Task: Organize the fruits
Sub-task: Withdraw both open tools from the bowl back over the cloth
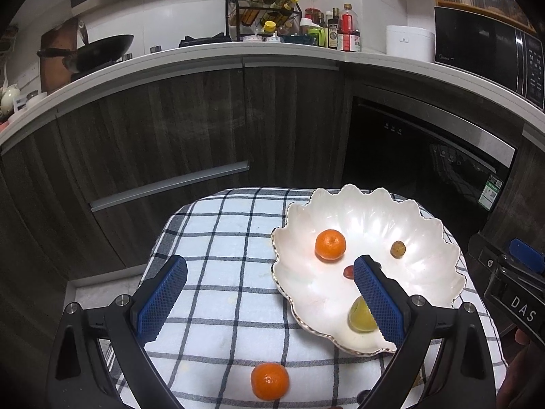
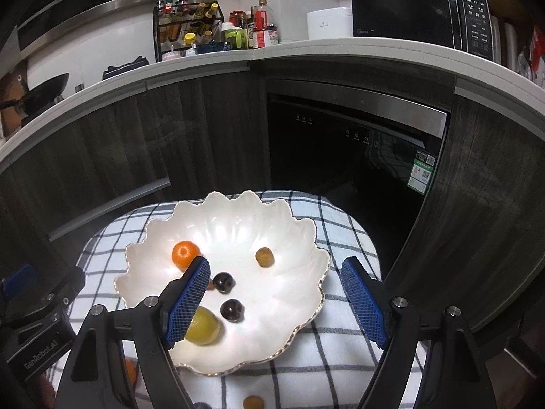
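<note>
A white scalloped bowl [image 1: 425,255] [image 2: 289,238] sits on a checked cloth. In it lie a mandarin [image 1: 330,244] [image 2: 185,254], a small brown fruit [image 1: 397,248] [image 2: 265,256], a yellow-green fruit [image 1: 360,317] [image 2: 206,327] and two dark cherries [image 2: 223,282] [image 2: 231,310]. A second mandarin [image 1: 269,380] lies on the cloth near the left gripper [image 1: 270,298], which is open and empty. The right gripper [image 2: 276,301] is open and empty above the bowl. Another small brown fruit [image 2: 253,402] lies on the cloth at the bottom edge.
The checked cloth [image 1: 218,238] covers a small table in front of dark kitchen cabinets [image 1: 153,129] and a dishwasher [image 2: 357,143]. The counter above holds a wok [image 1: 102,51], a spice rack [image 1: 262,17] and a microwave [image 2: 419,10].
</note>
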`<action>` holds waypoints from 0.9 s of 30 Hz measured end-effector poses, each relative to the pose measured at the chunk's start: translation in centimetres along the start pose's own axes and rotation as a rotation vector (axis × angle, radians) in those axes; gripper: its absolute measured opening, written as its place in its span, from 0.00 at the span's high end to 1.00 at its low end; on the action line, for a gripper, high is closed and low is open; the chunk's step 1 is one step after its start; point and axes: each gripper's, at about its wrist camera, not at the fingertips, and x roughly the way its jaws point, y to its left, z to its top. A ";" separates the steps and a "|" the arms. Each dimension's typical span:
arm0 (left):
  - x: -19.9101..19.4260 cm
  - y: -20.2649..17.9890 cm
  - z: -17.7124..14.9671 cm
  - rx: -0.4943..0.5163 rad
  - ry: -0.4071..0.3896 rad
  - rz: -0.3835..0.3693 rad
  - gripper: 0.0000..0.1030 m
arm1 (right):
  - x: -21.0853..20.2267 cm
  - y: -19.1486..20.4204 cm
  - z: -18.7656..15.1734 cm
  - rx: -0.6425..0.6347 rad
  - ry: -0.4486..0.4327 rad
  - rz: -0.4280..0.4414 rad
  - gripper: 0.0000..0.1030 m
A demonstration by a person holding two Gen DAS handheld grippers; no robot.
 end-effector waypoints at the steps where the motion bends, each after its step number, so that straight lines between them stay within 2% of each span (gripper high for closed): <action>1: -0.1 0.1 0.0 0.001 0.000 0.001 0.03 | -0.1 0.0 0.0 -0.001 -0.001 0.000 0.22; 27: -2.3 2.2 -3.5 0.050 0.016 0.030 0.03 | -2.9 2.3 -2.7 -0.062 -0.018 0.030 0.22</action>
